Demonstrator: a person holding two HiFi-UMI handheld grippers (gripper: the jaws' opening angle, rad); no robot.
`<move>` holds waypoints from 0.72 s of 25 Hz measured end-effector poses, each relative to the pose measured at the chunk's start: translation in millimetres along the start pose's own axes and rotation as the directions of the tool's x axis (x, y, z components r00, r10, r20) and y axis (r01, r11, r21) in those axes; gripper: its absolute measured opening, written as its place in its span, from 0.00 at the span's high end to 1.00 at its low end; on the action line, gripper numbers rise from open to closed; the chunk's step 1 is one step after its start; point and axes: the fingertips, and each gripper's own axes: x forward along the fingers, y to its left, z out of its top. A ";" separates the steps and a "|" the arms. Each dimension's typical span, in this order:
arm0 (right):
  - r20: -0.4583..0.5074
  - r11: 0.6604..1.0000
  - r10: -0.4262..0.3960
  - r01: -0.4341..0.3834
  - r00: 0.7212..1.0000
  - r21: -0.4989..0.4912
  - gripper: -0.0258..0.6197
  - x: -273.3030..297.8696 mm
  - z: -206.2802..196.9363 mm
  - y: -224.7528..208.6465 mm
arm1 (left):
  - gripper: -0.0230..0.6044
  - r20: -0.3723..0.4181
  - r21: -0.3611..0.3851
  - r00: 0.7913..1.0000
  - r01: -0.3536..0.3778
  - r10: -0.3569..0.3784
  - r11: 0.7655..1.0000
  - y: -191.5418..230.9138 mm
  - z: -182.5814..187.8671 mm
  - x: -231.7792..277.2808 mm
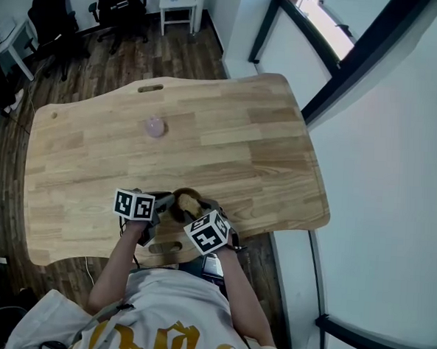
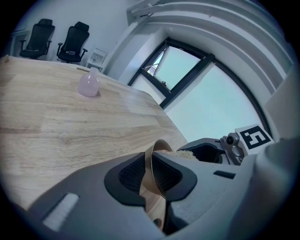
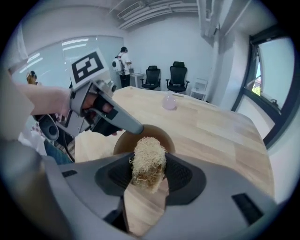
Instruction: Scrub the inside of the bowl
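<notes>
**Scrubber at the bowl's mouth, scrubbing not visibly finished**

Your left gripper (image 2: 151, 174) is pinched shut on the wall of the brown bowl (image 2: 162, 144), one pad inside the rim and one outside, holding it tipped on its side at the near edge of the wooden table (image 1: 206, 132). Your right gripper (image 3: 149, 172) is closed on a straw-coloured fibre scrubber (image 3: 149, 158), which sits right at the bowl's opening. Whether it touches the inner wall, I cannot tell.

So the grasping and lining up look done. The inside shows no suds or marks, so nothing shows how much is scrubbed. I judge that most of the rubbing is still ahead of you. The pink bottle (image 1: 155, 126) stands well apart.
</notes>
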 end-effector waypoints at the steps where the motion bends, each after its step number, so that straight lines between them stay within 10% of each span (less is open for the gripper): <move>1: 0.021 0.999 0.006 -0.007 1.000 0.035 0.67 -0.5 1.8 -2.1 | 0.90 0.005 -0.016 1.000 -0.001 0.001 1.000 3.7 -0.5 0.1; 18: 0.156 0.966 -0.073 0.031 0.985 0.257 0.67 -40.9 -5.5 -24.5 | 0.78 0.115 -0.139 0.983 -0.127 0.143 0.982 49.9 -11.3 11.6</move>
